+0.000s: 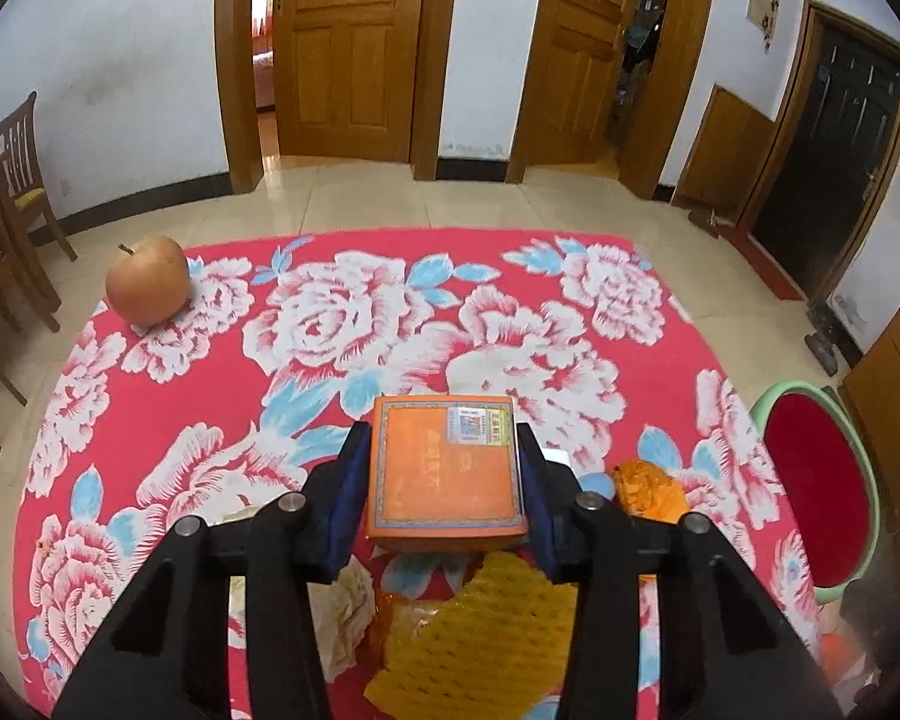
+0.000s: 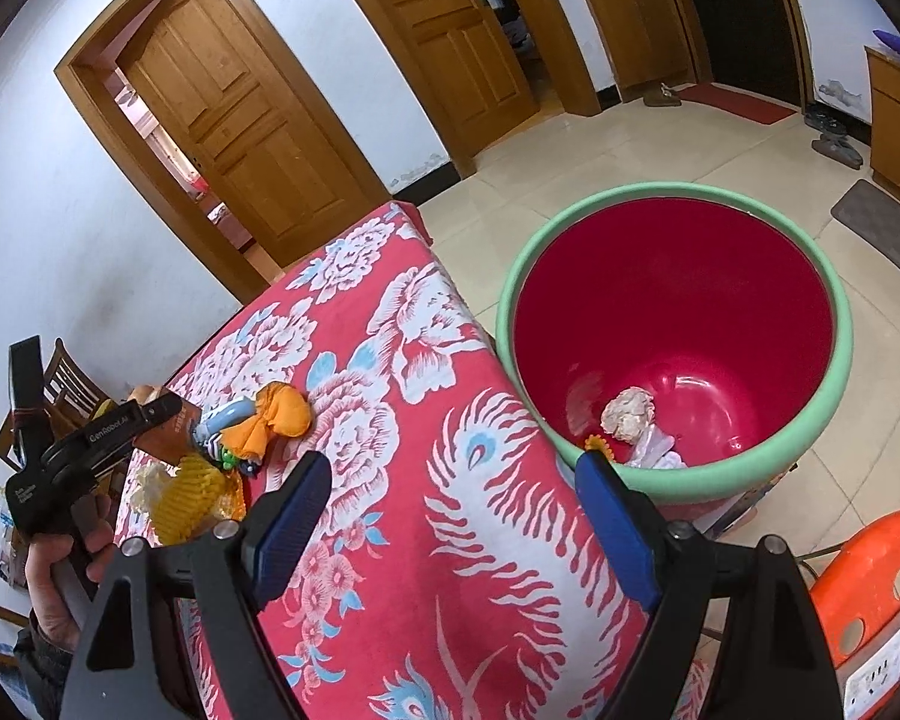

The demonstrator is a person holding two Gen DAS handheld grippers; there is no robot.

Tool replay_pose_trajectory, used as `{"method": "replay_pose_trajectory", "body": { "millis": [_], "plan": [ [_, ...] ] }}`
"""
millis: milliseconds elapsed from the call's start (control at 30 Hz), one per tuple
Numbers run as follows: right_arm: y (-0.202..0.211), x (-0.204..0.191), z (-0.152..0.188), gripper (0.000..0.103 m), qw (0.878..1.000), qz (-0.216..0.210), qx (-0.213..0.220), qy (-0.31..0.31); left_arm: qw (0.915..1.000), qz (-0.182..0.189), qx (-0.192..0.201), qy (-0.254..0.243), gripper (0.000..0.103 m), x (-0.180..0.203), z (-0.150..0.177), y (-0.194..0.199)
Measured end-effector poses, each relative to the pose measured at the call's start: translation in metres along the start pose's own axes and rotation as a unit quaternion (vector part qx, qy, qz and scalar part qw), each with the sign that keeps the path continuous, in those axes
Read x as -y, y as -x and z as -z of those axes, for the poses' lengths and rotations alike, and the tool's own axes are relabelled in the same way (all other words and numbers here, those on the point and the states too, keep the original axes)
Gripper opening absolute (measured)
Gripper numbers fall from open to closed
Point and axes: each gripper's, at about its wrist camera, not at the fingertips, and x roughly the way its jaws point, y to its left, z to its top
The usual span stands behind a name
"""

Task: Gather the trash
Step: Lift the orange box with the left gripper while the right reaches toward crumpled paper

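Left gripper point(image 1: 444, 468) is pinching the orange box point(image 1: 447, 471) by its sides on the near tablecloth point(image 1: 168, 396). Right gripper point(image 2: 450, 534) is hanging spread, empty. Advise lifting level toward the bin point(image 2: 828, 420) at right.

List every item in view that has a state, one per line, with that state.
Left gripper: closed on the orange box.
Orange box: lid shut, flat on the tablecloth, gripped at its sides.
Right gripper: open, empty.
Bin: upright, open-topped, holding a few scraps.
Apple: whole, untouched.
Yellow foam net: crumpled, loose on the table.
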Motion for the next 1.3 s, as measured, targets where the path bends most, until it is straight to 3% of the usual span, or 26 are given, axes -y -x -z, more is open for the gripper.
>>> {"method": "replay_pose_trajectory", "body": {
  "millis": [367,667,1000,1300],
  "plan": [
    [0.010,-0.037,0.006,0.085,0.999,-0.029,0.005,0.037,0.9977,0.014,0.065,0.011,0.046,-0.018,0.001,0.076],
    [0.006,-0.087,0.016,0.085,0.995,-0.057,-0.008,0.084,0.9973,-0.004,0.061,0.042,0.046,-0.057,0.027,0.106],
    [-0.013,-0.147,0.033,0.085,0.985,-0.083,-0.040,0.148,0.9936,-0.068,0.035,0.083,0.046,-0.113,0.063,0.107],
    [-0.045,-0.208,0.047,0.085,0.971,-0.104,-0.072,0.204,0.9883,-0.097,0.019,0.116,0.046,-0.153,0.087,0.103]
  ]
}}
